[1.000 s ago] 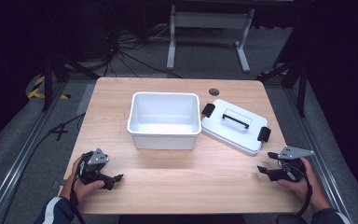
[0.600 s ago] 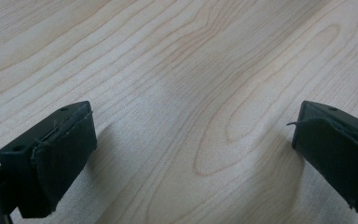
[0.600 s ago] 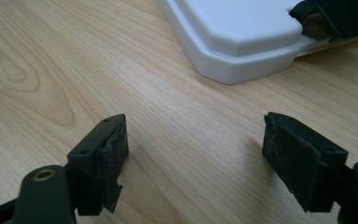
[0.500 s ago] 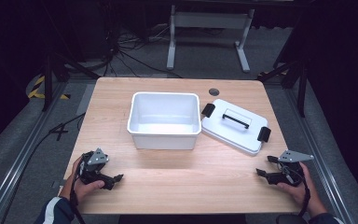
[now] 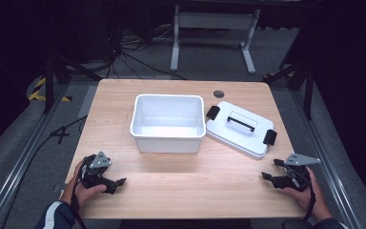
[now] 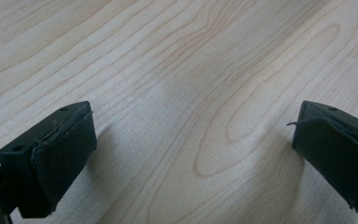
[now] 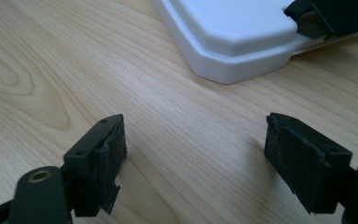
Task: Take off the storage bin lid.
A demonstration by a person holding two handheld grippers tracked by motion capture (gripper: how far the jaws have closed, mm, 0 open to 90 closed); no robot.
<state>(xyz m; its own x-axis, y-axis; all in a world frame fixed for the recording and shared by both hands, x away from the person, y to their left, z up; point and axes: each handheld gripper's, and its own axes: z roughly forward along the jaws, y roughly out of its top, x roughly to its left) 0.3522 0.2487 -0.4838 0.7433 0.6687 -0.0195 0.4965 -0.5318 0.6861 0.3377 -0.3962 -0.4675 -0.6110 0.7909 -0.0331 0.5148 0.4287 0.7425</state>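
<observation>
Nearest the person, both grippers rest on the desk [image 5: 181, 191], fingers spread and empty. The right gripper [image 5: 272, 172] sits just short of the lid [image 5: 240, 128]; the left gripper [image 5: 119, 183] lies well apart. The lid's handle runs diagonally, beside the empty bin [image 5: 167, 123].

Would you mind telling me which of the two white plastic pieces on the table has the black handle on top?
It is the flat lid, lying right of the open tub; it also carries black clips at both ends, while the tub is plain white.
</observation>
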